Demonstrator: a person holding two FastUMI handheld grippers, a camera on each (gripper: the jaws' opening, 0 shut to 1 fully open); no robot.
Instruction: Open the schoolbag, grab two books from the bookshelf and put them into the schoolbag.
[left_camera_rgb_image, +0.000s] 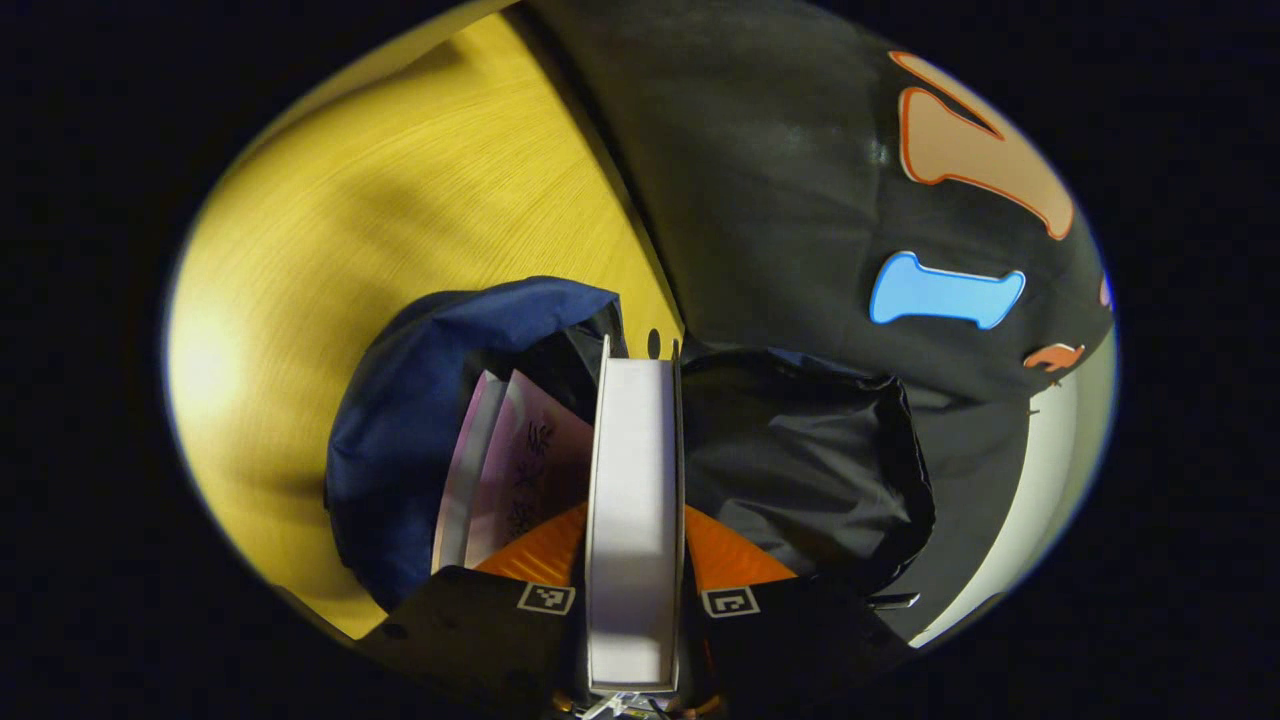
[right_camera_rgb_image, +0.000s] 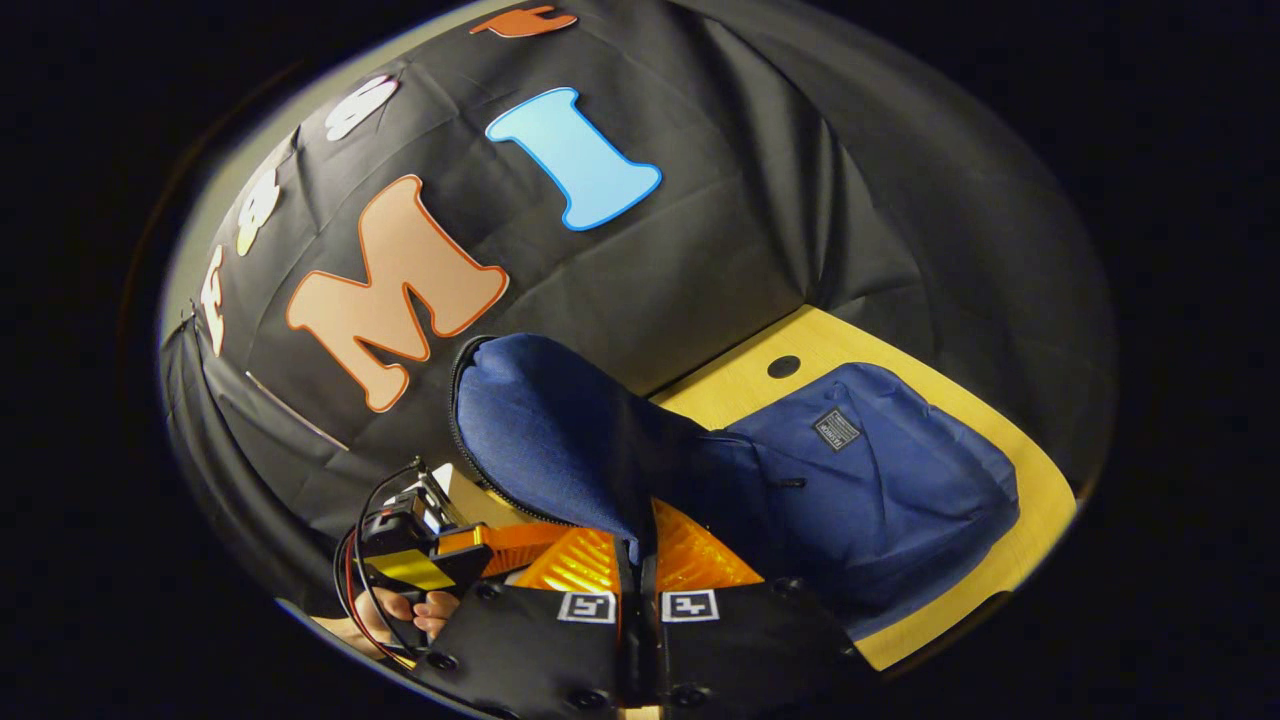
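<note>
Book (left_camera_rgb_image: 634, 500) front and centre in the left gripper view: a thick white one, page block toward the camera, clamped between both fingers of the left tongs (left_camera_rgb_image: 634, 590), which press on its two covers. It runs from six o'clock up to the middle of the view, its far end over the open mouth of the schoolbag (left_camera_rgb_image: 420, 400). Inside that mouth, at about eight o'clock from the held book, a pink book (left_camera_rgb_image: 525, 470) already stands tilted in the bag, with pale page edges showing just beside it on the left. Dark lining bulges at three o'clock of the white book. Yellow wooden desk (left_camera_rgb_image: 400, 200) spreads out from nine to twelve o'clock, under the bag.

Over to the right gripper view: the right tongs (right_camera_rgb_image: 638, 560) are closed on the bag's blue flap (right_camera_rgb_image: 560, 430), the fabric pinched in the narrow slot between the fingers and lifted upright, zipper edge curving along its left side. The rest of the schoolbag lies on the desk at three o'clock, its small label patch facing up. At eight o'clock, a hand (right_camera_rgb_image: 400, 610) grips the other gripper's body, cables looping around it. A round hole in the desk sits at one o'clock, just beyond the bag.
</note>
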